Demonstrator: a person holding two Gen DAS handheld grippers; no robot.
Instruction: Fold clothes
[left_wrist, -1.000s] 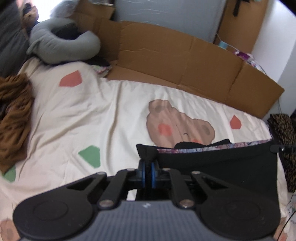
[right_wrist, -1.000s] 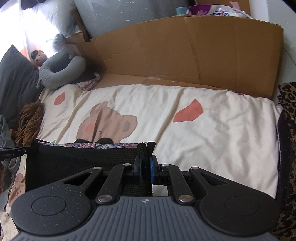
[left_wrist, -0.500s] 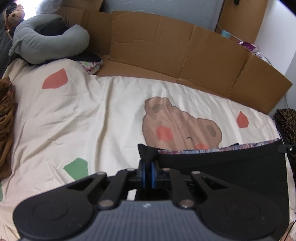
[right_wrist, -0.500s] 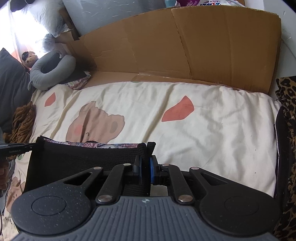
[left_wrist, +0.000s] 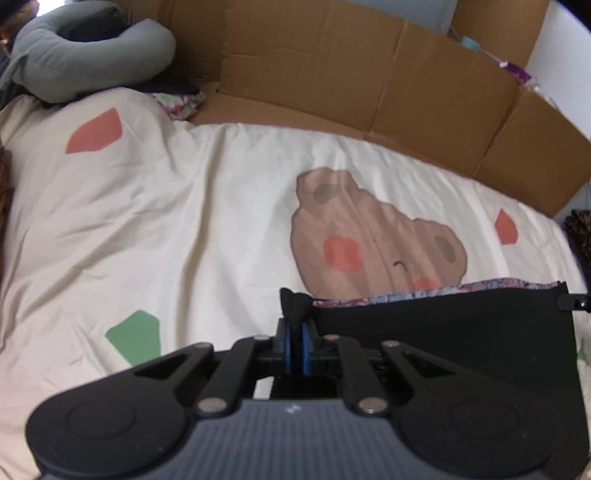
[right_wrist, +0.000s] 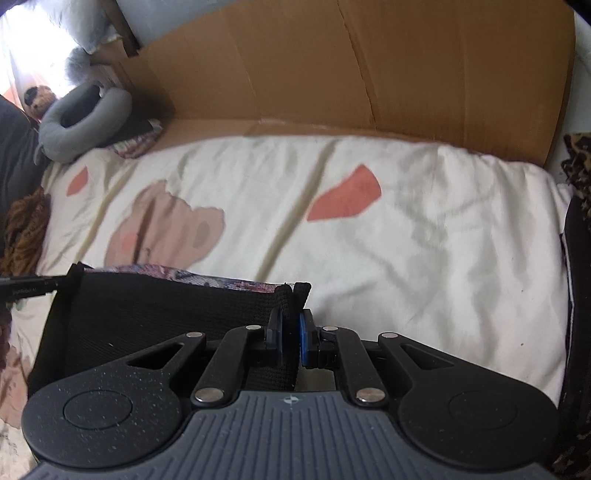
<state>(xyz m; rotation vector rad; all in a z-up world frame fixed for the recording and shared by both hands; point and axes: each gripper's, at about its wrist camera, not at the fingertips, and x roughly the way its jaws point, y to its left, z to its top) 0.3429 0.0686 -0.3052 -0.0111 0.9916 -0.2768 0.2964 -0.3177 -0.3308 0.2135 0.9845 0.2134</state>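
A black garment (left_wrist: 443, 325) with a floral-print inner layer hangs stretched between both grippers above the cream bedsheet (left_wrist: 184, 221). My left gripper (left_wrist: 295, 332) is shut on its left top corner, a bunch of black cloth sticking up between the blue pads. In the right wrist view the same black garment (right_wrist: 147, 317) spreads to the left, and my right gripper (right_wrist: 291, 332) is shut on its right top corner. The other gripper's tip shows at the far edge of each view. The garment's lower part is hidden behind the gripper bodies.
The cream bedsheet carries a bear print (left_wrist: 369, 240) and coloured patches. Brown cardboard (left_wrist: 369, 92) walls the far side. A grey U-shaped pillow (left_wrist: 85, 59) lies at the back left. A brown knit garment (right_wrist: 26, 225) sits at the left, a leopard-print cloth (right_wrist: 580, 158) at the right.
Both grippers have moved down and forward toward the sheet, carrying the black garment's top edge with them. The bed fills more of each view. Both grips stayed shut.
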